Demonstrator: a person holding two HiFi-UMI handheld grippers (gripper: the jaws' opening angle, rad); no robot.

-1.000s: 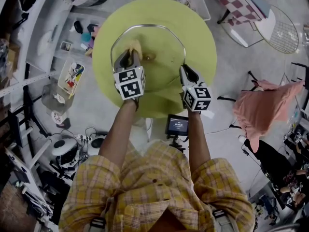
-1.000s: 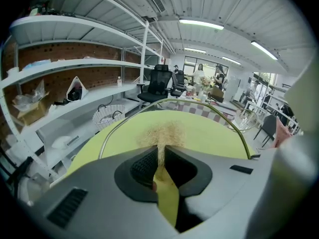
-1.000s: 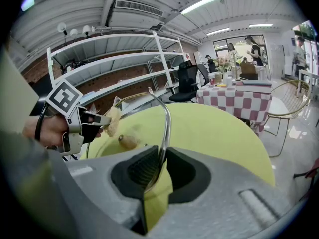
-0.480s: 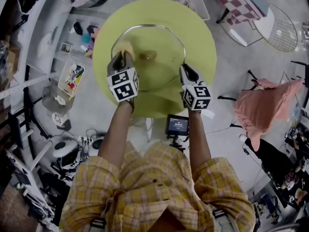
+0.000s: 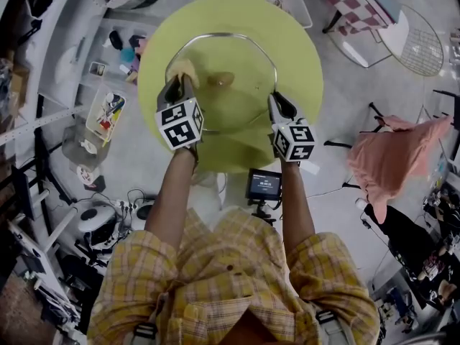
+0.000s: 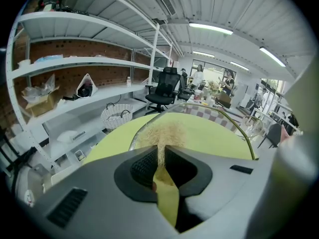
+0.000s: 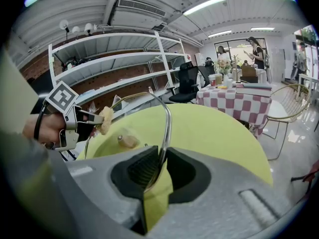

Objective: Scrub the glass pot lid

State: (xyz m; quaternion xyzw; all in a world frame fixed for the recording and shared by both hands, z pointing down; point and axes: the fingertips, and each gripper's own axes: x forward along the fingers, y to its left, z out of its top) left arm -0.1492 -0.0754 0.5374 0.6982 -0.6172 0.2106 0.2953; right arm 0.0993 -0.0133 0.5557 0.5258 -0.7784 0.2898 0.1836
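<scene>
A glass pot lid (image 5: 237, 99) with a metal rim and a tan knob (image 5: 221, 80) is held tilted over the round yellow-green table (image 5: 302, 56). My right gripper (image 5: 276, 99) is shut on the lid's rim (image 7: 167, 128) at its right edge. My left gripper (image 5: 179, 83) is shut on a beige scrubbing pad (image 5: 184, 70), which presses against the lid's left side. In the left gripper view the fibrous pad (image 6: 164, 136) fills the space beyond the jaws, against the lid (image 6: 219, 128). The right gripper view shows the left gripper (image 7: 94, 119) with the pad (image 7: 105, 118) on the lid (image 7: 134, 128) and the knob (image 7: 128, 141).
White shelves (image 5: 93, 56) with small items stand left of the table. A checkered table (image 5: 345, 2) and a wire chair (image 5: 420, 49) are at the far right. A small screen on a stand (image 5: 264, 185) sits below the table's near edge. A pink cloth (image 5: 392, 157) hangs at the right.
The left gripper has slid the pad a little left and farther up the lid's left side. The right gripper and the lid have stayed nearly still.
</scene>
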